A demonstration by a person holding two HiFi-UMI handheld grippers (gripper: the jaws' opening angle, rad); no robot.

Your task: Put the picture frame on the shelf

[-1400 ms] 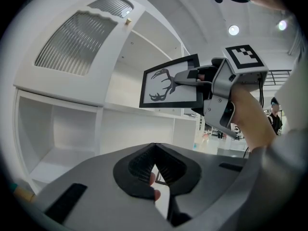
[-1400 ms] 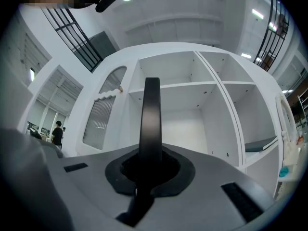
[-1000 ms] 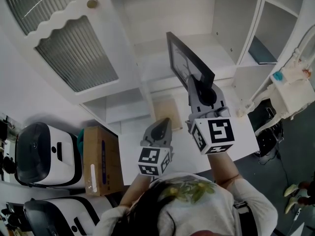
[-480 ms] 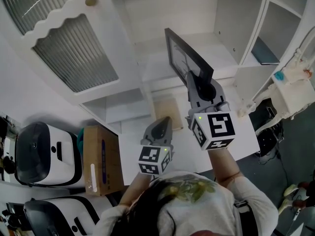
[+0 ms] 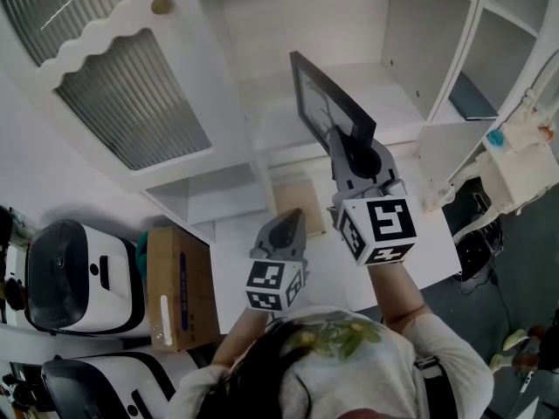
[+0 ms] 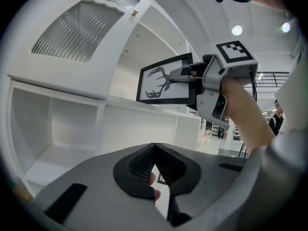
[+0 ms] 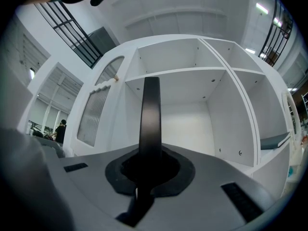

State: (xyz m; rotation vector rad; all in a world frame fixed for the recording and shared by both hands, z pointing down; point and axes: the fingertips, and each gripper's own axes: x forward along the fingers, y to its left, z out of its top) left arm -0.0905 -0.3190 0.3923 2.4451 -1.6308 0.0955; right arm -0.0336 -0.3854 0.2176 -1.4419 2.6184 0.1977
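The picture frame [image 5: 327, 103] is black-rimmed, with a deer-antler drawing visible in the left gripper view [image 6: 166, 81]. My right gripper [image 5: 345, 142] is shut on its lower edge and holds it upright in front of the white shelf [image 5: 393, 90]. In the right gripper view the frame [image 7: 149, 114] stands edge-on between the jaws, before an open compartment [image 7: 192, 124]. My left gripper [image 5: 286, 227] hangs lower and nearer to me, shut with nothing in it; its tips [image 6: 154, 148] meet. The right gripper [image 6: 192, 78] shows above it there.
A cabinet door with ribbed glass [image 5: 131, 94] and a brass knob [image 5: 162, 5] stands swung out at the left. A dark book [image 5: 472, 94] lies in the right-hand compartment. A cardboard box [image 5: 179, 286] and white machines [image 5: 70, 273] sit on the floor at the left.
The right gripper has carried the frame slightly up and left, toward the shelf. The left gripper has stayed in place.
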